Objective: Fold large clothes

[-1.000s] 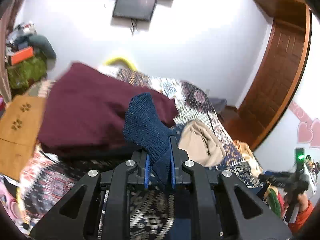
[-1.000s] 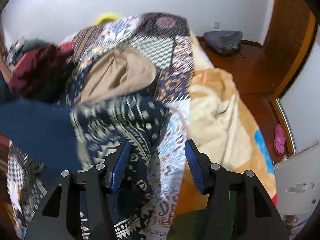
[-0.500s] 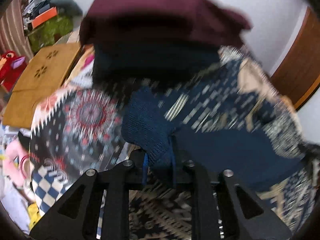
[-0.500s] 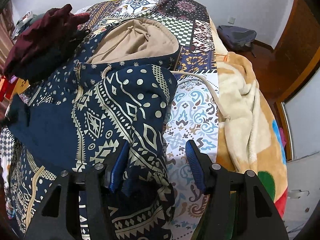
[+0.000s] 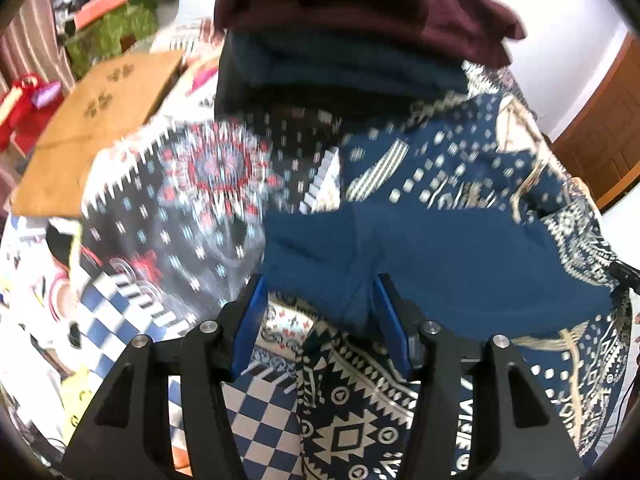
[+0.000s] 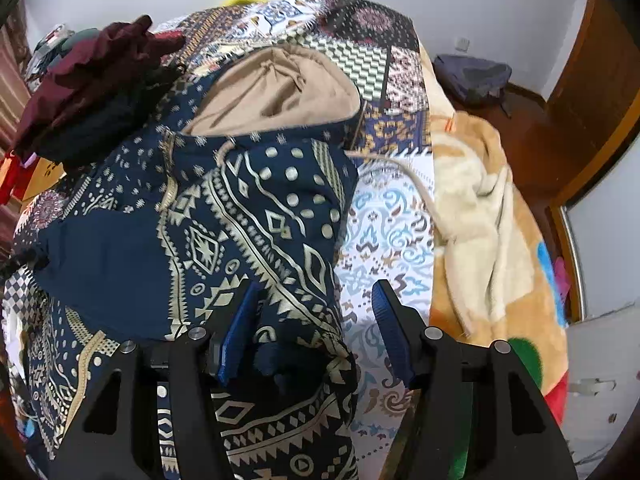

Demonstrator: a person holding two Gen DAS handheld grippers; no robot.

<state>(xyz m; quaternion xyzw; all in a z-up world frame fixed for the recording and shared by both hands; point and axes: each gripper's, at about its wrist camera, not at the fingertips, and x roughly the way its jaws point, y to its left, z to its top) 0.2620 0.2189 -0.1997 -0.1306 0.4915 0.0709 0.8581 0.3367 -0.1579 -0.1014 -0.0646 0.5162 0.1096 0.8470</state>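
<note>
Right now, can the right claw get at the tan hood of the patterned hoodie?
Probably yes. The right claw is open over the hoodie's patterned front; the tan hood lies uncovered straight ahead, the maroon clothes pile off to the side.

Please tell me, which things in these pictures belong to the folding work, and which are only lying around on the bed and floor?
For the job:
- patterned navy hoodie, spread on the bed
- left tongs, open over its plain navy sleeve
- right tongs, open

Just lying about:
- maroon garment
- beige fleece blanket
- backpack on the floor
- cardboard box
</note>
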